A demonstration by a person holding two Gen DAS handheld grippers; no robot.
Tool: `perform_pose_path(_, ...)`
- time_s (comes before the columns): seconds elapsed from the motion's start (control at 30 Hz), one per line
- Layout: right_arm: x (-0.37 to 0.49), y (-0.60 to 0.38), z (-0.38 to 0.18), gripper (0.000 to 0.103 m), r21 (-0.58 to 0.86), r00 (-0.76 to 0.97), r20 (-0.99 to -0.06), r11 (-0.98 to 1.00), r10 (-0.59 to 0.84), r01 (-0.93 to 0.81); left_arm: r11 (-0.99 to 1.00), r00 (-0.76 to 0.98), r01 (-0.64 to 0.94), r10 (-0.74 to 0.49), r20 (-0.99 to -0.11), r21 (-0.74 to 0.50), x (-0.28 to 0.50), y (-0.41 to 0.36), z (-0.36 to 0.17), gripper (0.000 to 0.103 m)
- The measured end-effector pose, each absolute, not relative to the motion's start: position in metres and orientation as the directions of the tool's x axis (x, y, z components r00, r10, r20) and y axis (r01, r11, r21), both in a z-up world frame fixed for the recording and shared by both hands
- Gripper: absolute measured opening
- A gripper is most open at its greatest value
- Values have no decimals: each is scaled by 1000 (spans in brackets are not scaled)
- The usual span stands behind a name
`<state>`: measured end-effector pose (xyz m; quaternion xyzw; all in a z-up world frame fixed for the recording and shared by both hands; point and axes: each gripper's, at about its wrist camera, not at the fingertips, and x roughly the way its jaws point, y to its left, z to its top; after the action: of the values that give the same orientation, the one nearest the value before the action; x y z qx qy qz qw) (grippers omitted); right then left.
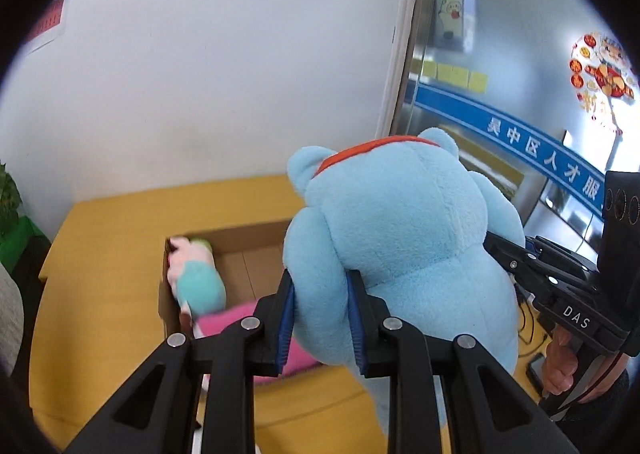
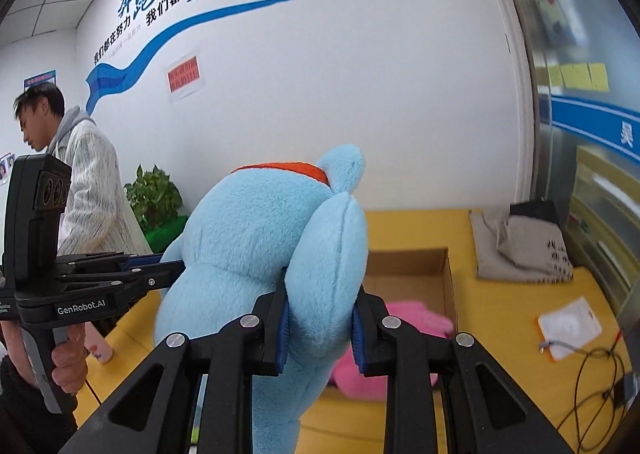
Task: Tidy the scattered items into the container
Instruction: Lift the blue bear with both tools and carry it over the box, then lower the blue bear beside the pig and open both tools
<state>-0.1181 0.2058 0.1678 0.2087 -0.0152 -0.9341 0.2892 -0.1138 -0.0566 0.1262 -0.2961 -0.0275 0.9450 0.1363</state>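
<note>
Right now both grippers share the big blue plush toy [image 1: 404,250]: the left gripper [image 1: 322,318] pinches one limb, the right gripper [image 2: 320,328] another, jaws nearly closed on soft fabric. It hangs above the cardboard box [image 2: 448,274], where smaller plush toys already lie. Next, I'd say: lower it in, then release.

I see a fluffy, matt light-blue plush toy [image 1: 404,238] with an orange cloth collar [image 2: 298,168]. My matt black plastic left gripper [image 1: 322,320] carries shiny metal rivets [image 1: 251,323]. The brown box [image 1: 240,242] looks like plain cardboard; the yellow table [image 2: 520,334] is smooth.
</note>
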Motion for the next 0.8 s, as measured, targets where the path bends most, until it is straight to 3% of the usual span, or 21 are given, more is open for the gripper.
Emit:
perform_pose_path(0.17, -165, 182, 193, 26, 133, -757, -369, -837, -539, 531, -970, -809, -218, 240, -537, -106, -160, -66, 152, 23)
perform_pose_path(0.33, -224, 159, 183, 26, 181, -743, -389, -836, -544, 517, -981, -810, -177, 188, -556, -74, -216, -73, 148, 23)
perform_pose_path(0.8, -380, 99, 33, 26, 280, -617, -597, -854, -513, 439, -994, -654, -36, 105, -749, -108, -366, -103, 6, 22)
